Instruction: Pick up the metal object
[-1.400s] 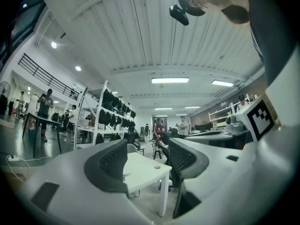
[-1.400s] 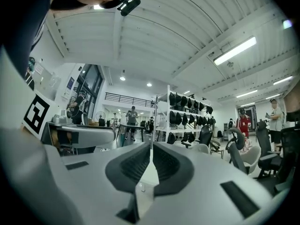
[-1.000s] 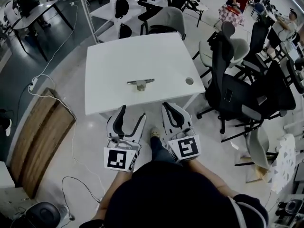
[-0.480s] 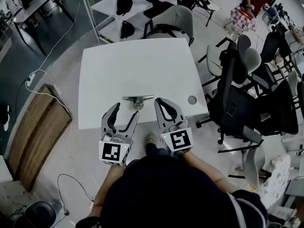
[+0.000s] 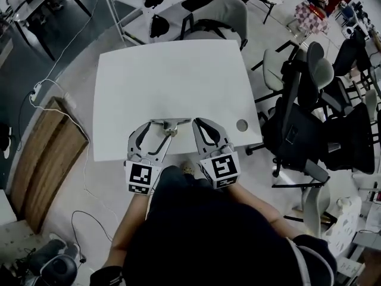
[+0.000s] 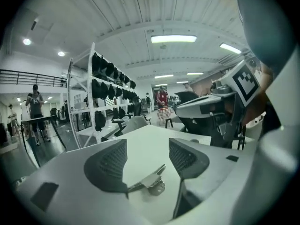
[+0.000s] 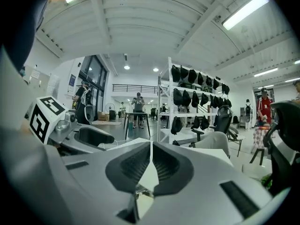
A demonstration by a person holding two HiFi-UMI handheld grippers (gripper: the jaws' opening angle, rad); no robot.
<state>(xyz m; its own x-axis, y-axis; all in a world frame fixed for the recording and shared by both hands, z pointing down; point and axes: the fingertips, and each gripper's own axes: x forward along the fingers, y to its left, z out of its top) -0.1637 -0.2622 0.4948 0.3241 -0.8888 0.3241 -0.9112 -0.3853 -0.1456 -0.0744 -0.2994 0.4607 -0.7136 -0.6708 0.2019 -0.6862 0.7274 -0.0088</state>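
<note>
The metal object (image 5: 171,124), a flat silvery bar with a small block under its middle, lies near the front edge of the white table (image 5: 172,76). My left gripper (image 5: 156,137) is open just in front of the object's left half. In the left gripper view the metal object (image 6: 151,182) shows low between the open left gripper (image 6: 147,161) jaws, without touching them. My right gripper (image 5: 206,130) sits just right of the bar's right end. The right gripper (image 7: 150,158) has its pad tips together with nothing clamped, and a bit of the metal object (image 7: 142,195) shows below them.
A round cable hole (image 5: 241,125) is in the table's front right corner. Black office chairs (image 5: 303,124) crowd the right side, and a grey chair (image 5: 217,14) stands behind the table. A wooden board (image 5: 44,154) and a cable (image 5: 53,88) lie on the floor at left.
Both grippers moved forward from in front of the table to over its front edge, ending on either side of the metal object. The object has not moved on the table.
</note>
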